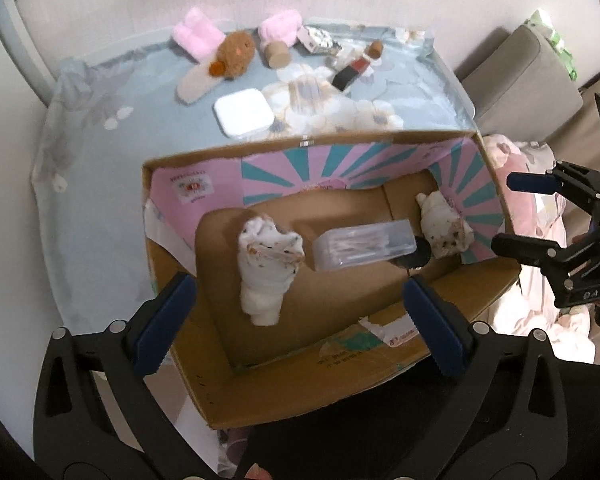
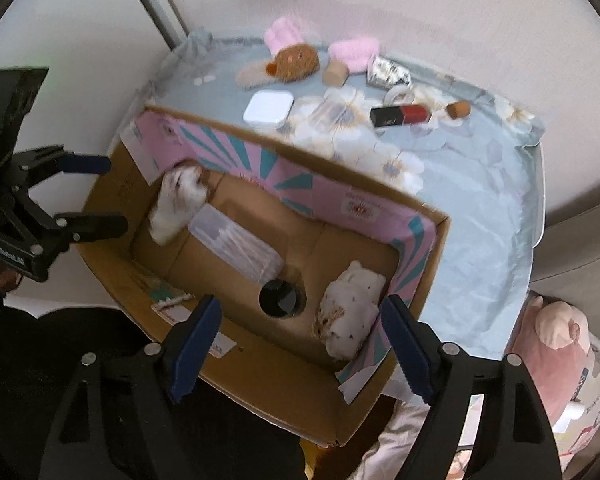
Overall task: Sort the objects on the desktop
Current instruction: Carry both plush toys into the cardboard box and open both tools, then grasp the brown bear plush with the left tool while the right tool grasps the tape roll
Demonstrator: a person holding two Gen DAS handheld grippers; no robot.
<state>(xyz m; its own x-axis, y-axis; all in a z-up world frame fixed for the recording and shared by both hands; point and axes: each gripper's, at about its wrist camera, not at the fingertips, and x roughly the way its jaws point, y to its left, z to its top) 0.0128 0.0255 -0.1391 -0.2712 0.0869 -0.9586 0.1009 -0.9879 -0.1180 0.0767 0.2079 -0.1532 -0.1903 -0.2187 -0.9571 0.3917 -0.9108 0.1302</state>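
A cardboard box (image 1: 296, 396) with a pink and teal lining stands at the table's near edge; it also shows in the right wrist view (image 2: 260, 380). Inside lie two white plush toys (image 1: 266, 268) (image 2: 350, 312), a clear case of cotton swabs (image 1: 364, 246) (image 2: 236, 240) and a black round lid (image 2: 280, 298). My left gripper (image 1: 300, 320) is open and empty above the box. My right gripper (image 2: 300, 348) is open and empty above the box's other end.
On the blue floral table (image 1: 100, 184) lie a white square case (image 1: 244, 112), a brown plush (image 1: 234, 54), pink fluffy items (image 1: 196, 36), a wooden cylinder (image 1: 278, 56), a red and black lipstick (image 1: 350, 70) and a silver packet (image 2: 388, 72). A grey sofa (image 1: 520, 80) stands to the right.
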